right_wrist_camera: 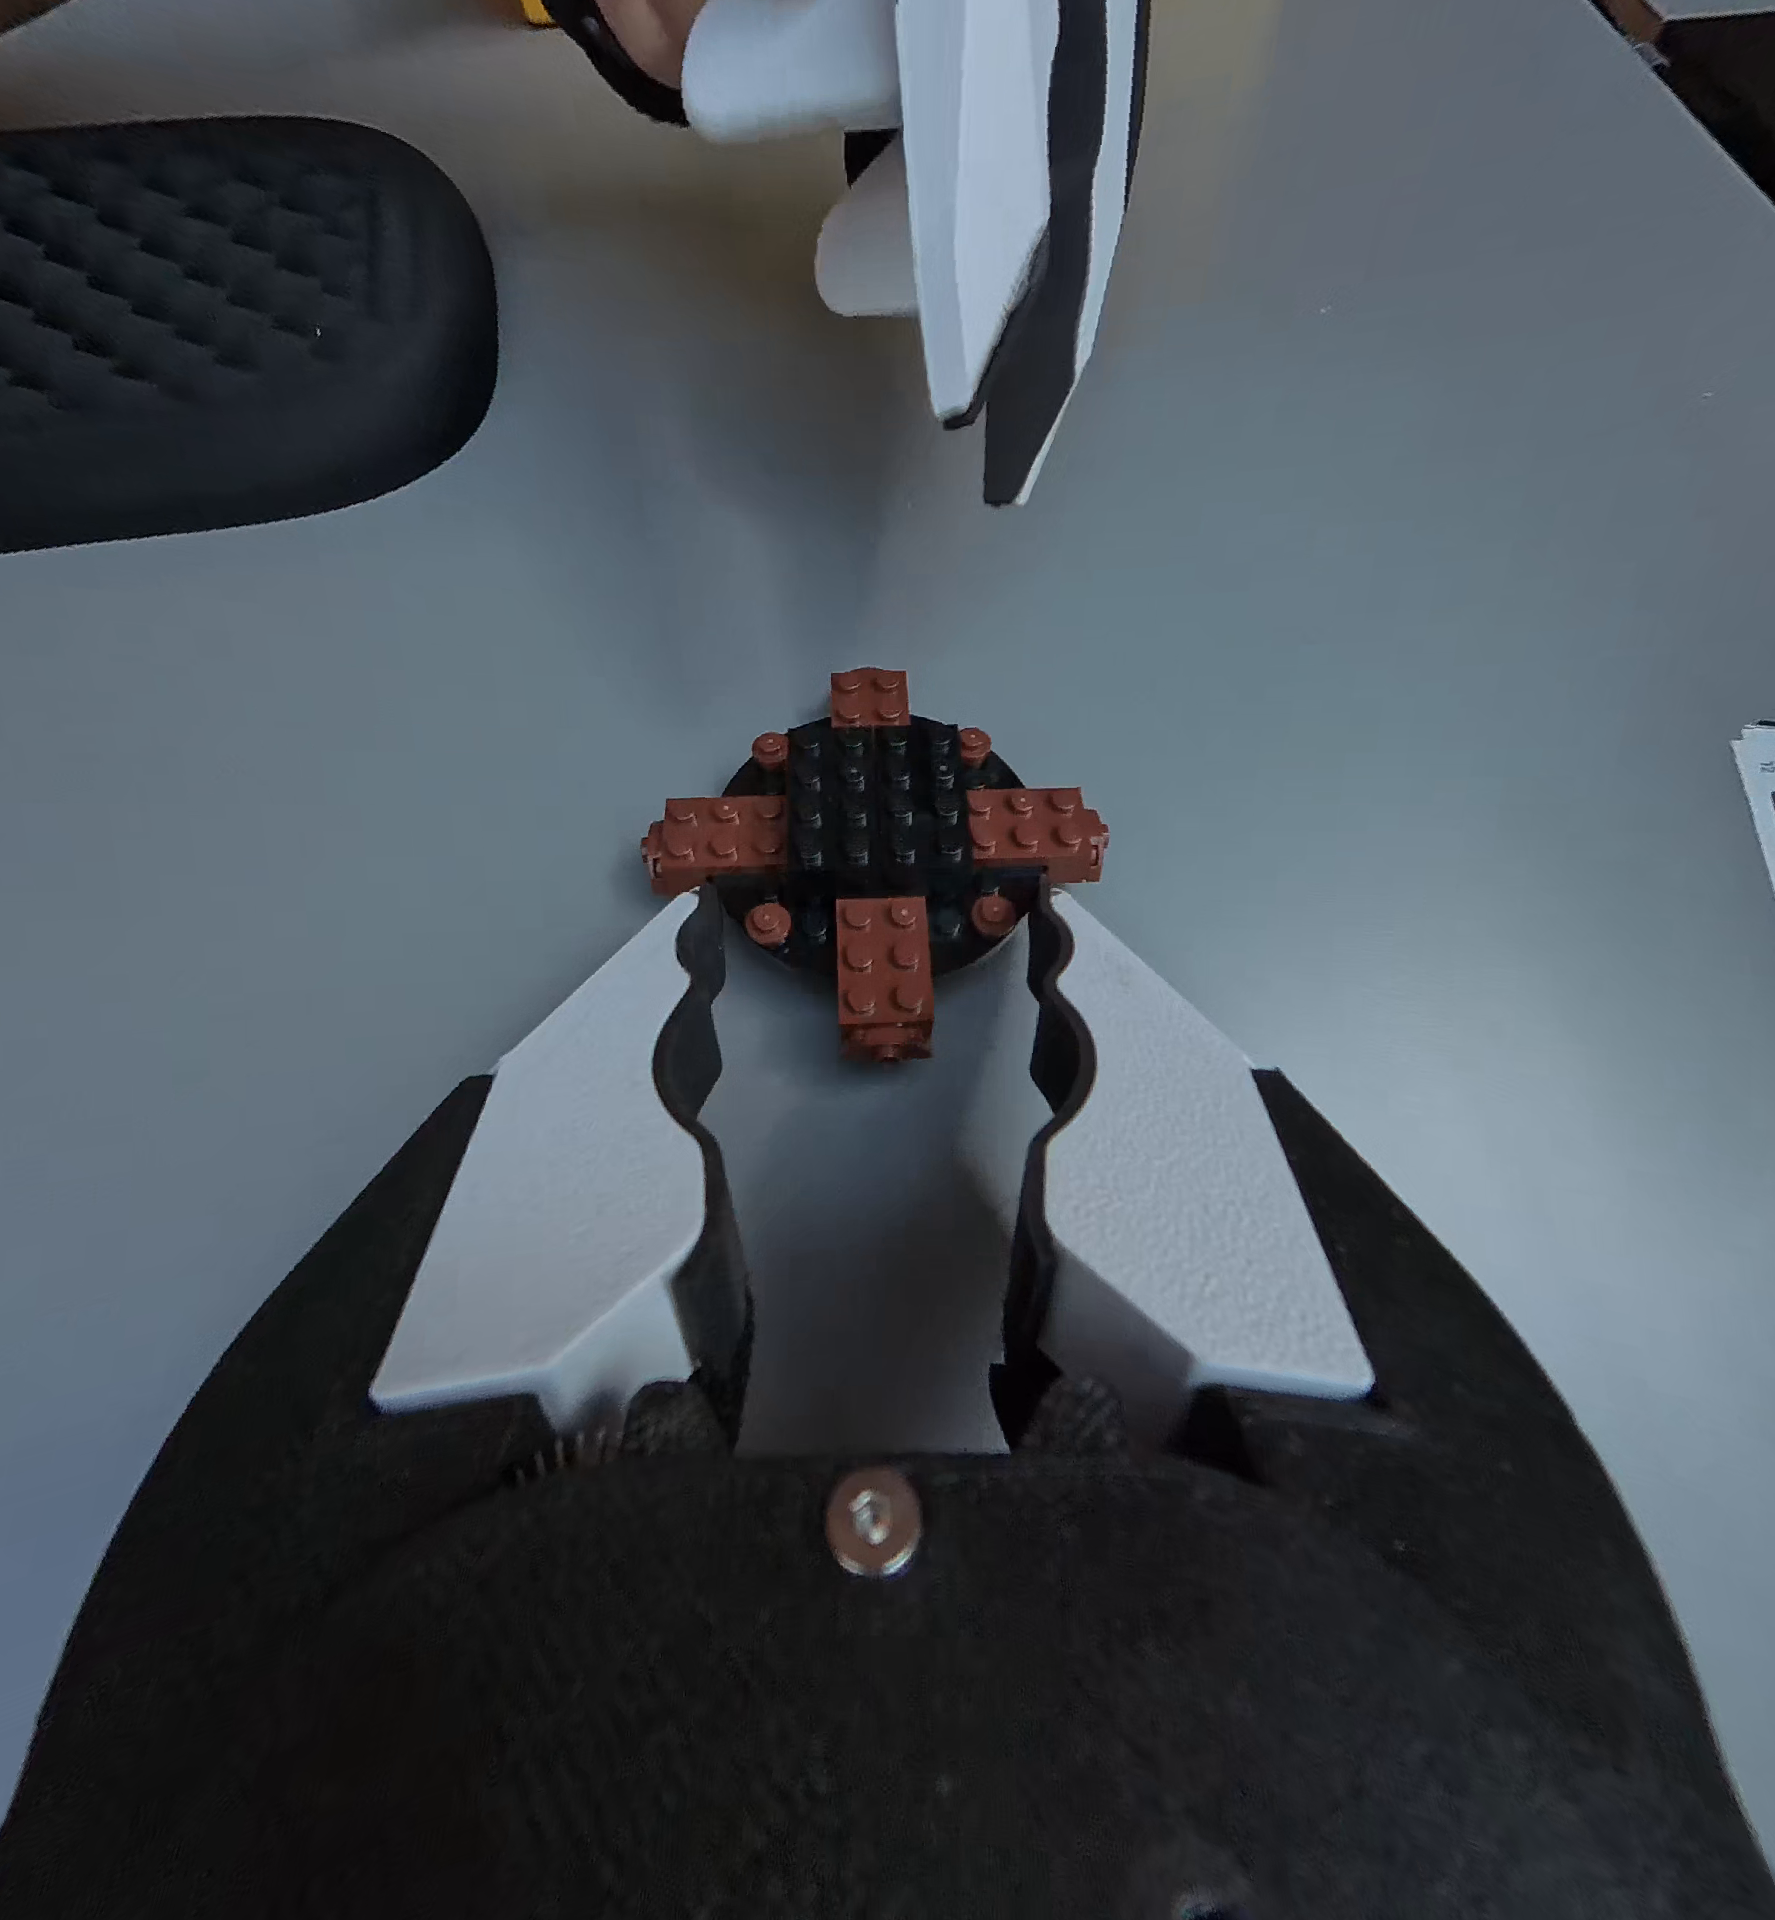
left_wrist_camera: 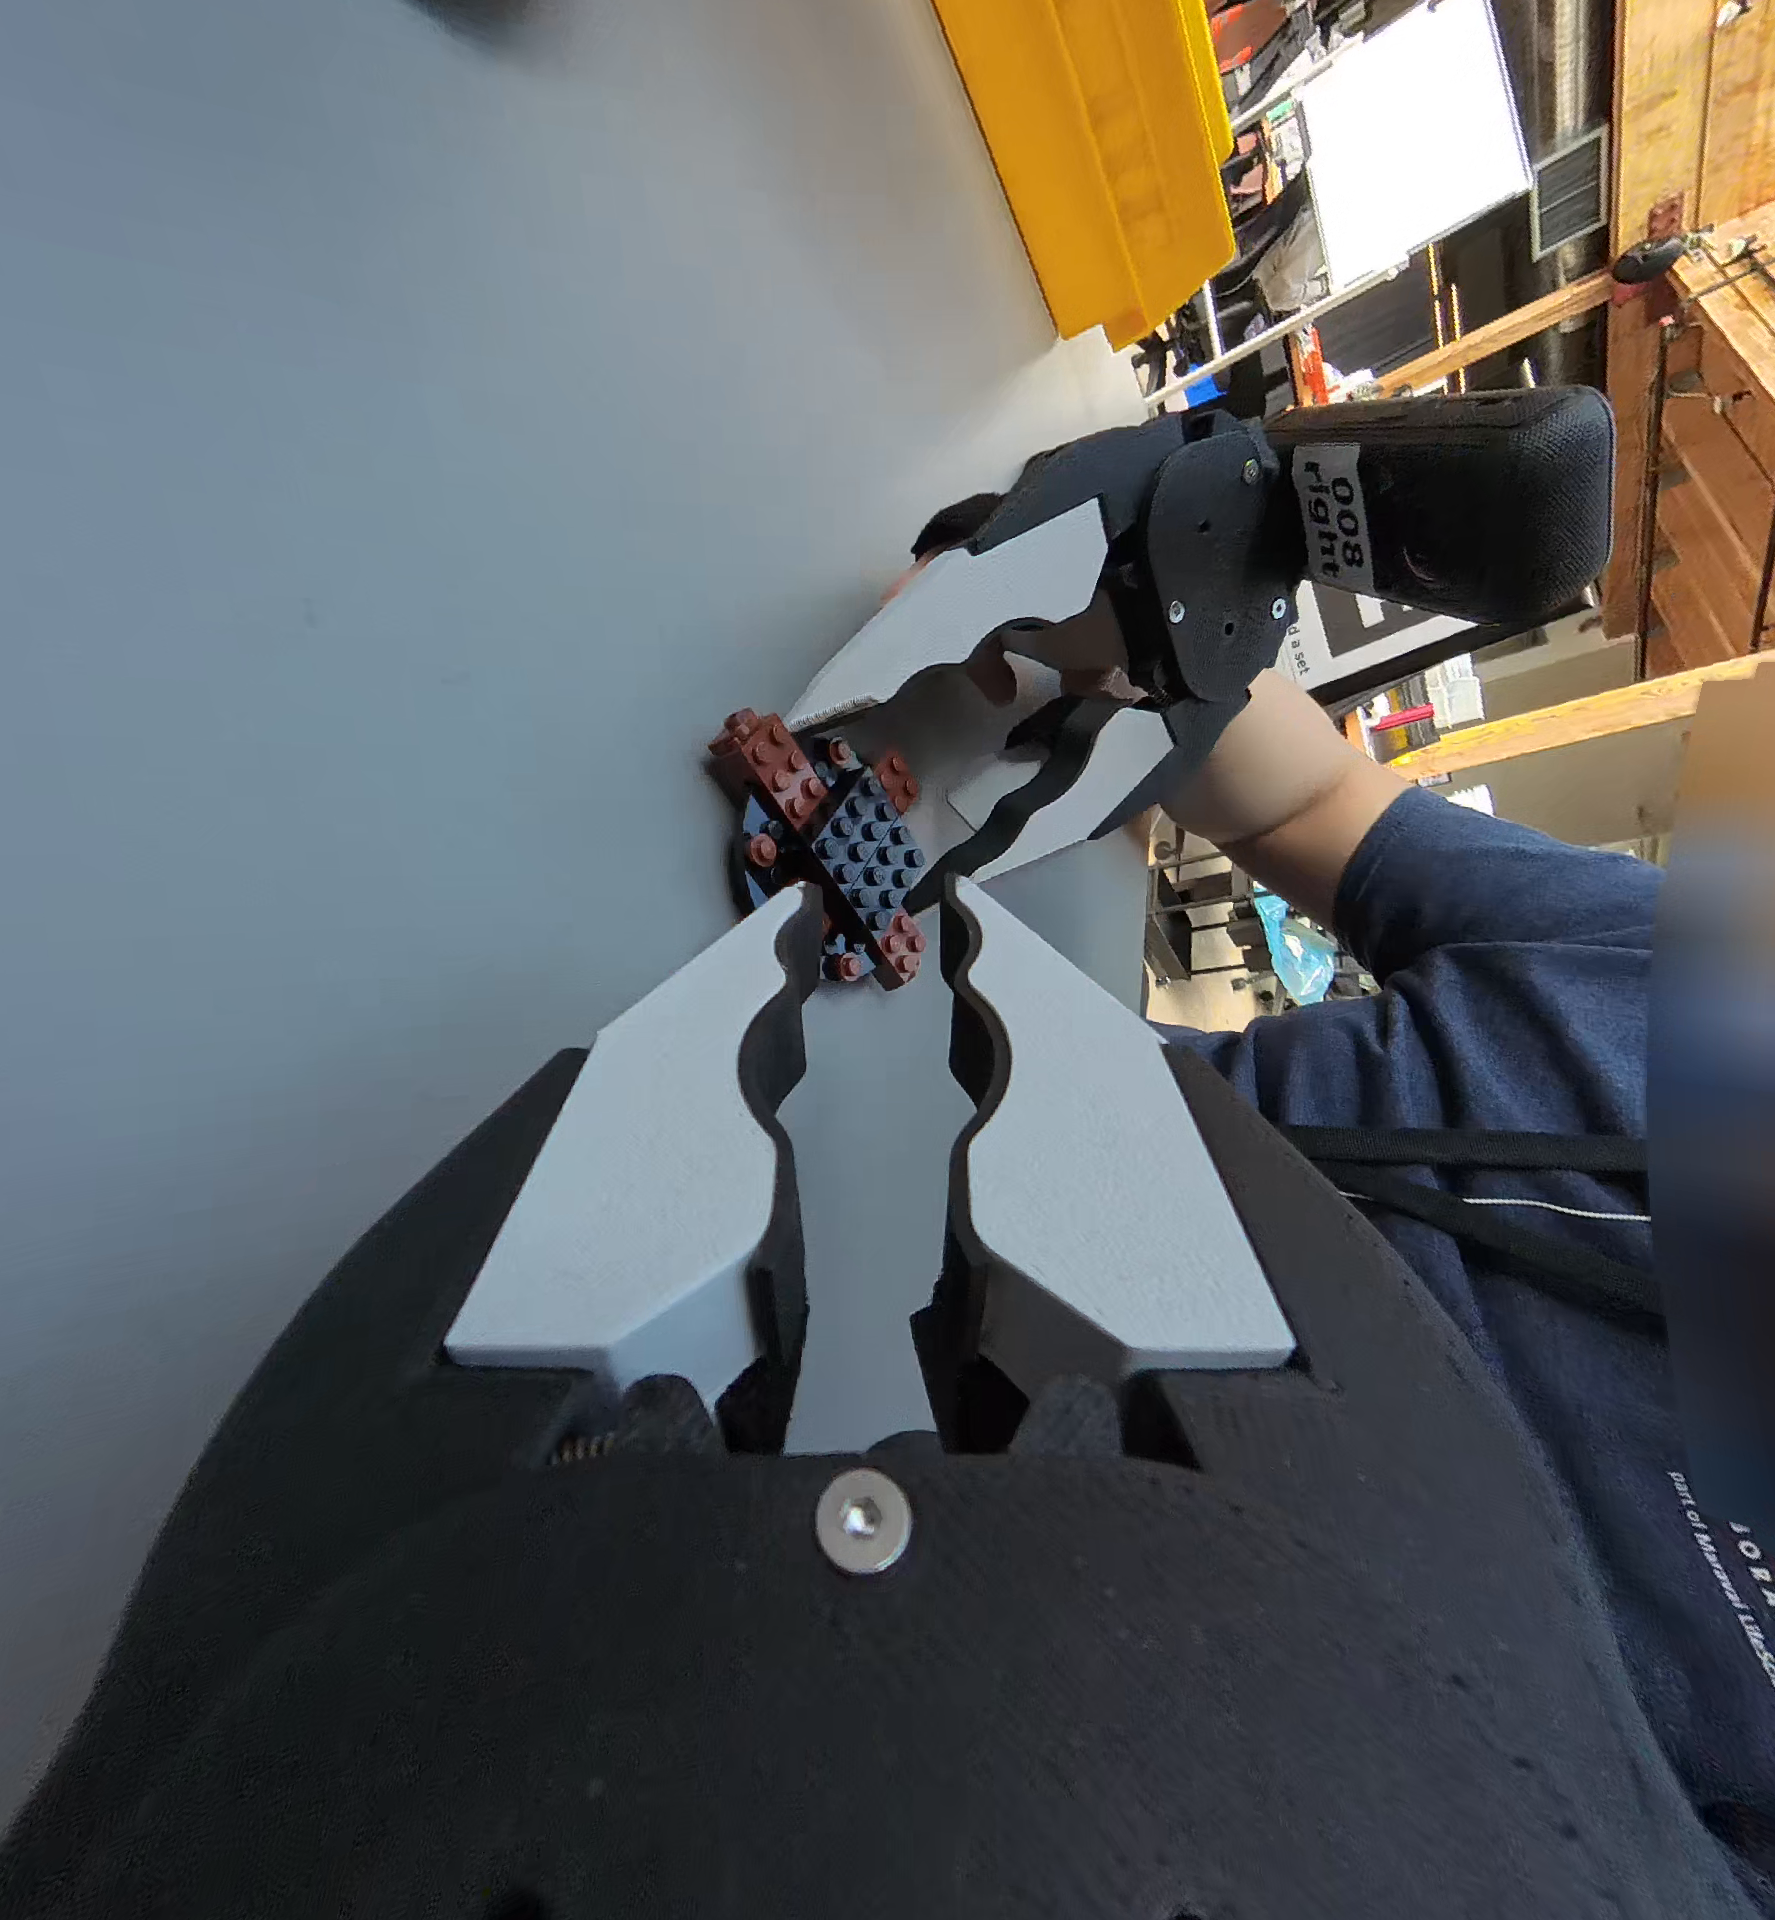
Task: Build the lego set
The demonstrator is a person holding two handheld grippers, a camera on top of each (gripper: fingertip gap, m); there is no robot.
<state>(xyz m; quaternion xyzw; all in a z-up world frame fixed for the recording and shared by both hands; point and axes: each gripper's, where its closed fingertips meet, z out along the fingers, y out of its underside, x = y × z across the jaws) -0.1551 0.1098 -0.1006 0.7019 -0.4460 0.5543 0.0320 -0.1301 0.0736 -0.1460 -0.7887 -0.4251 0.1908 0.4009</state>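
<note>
A plain grey surface [right_wrist_camera: 343,727] carries everything. The right tool [right_wrist_camera: 867,914] stands open around a round black studded lego base [right_wrist_camera: 867,821] crossed by four reddish-brown plates, resting flat. The left tool [left_wrist_camera: 878,899], also open and empty, hovers beside it.

Lego build [right_wrist_camera: 878,862] flat on grey table [right_wrist_camera: 343,779] — round black base, four brown arms crosswise.
</note>
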